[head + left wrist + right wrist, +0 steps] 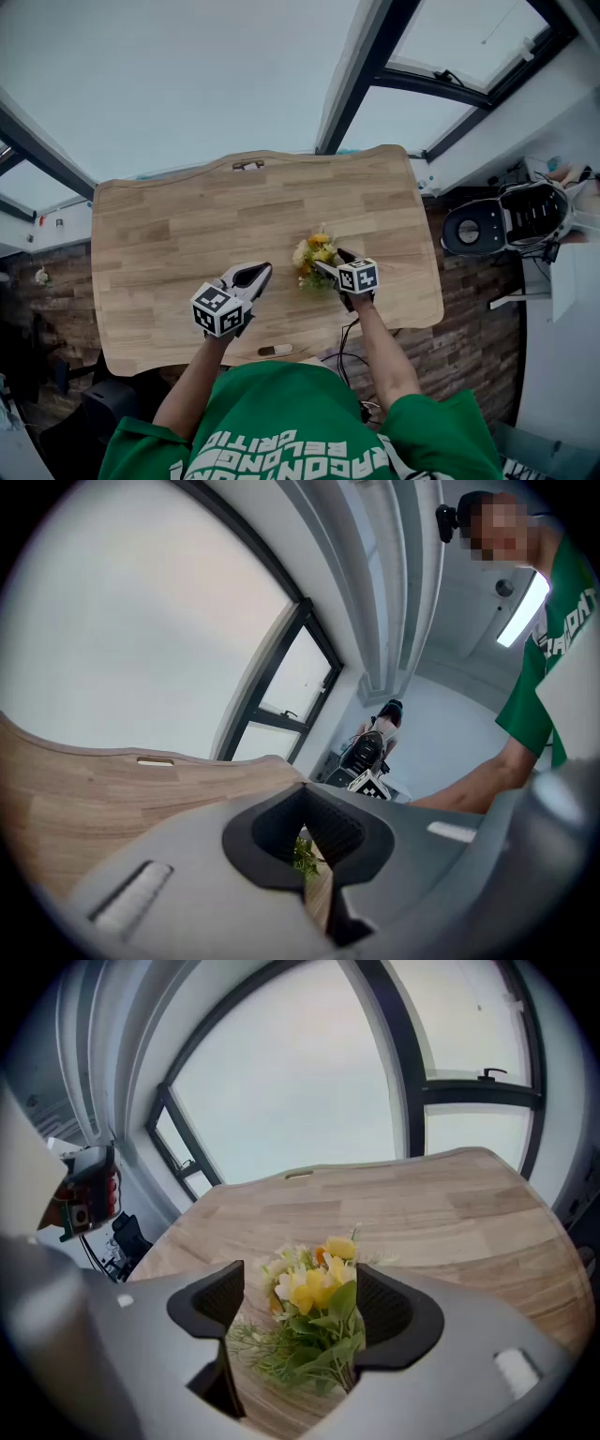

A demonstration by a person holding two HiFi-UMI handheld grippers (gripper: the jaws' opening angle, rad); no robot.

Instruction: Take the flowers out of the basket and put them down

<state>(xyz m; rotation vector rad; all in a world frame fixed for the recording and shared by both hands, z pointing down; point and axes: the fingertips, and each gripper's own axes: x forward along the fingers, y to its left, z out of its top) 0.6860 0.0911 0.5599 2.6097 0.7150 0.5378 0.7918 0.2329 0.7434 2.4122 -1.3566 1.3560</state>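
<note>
Head view shows both arms reaching forward from a green shirt (300, 427) over the wooden tabletop (178, 220). The right forearm (382, 352) is stretched almost straight. The right tongs (330, 262) tilt downward at the flowers (314, 258), a small bunch of yellow and white blooms with green leaves that lies on the tabletop. In the right gripper view these tongs are spread wide. The bunch sits between the two pads (211, 1302), and neither pad squeezes it. The left tongs (261, 272) are just left of the flowers, apart from them, held nearly level and pointing toward them. In the left gripper view they are pressed together with nothing between.
</note>
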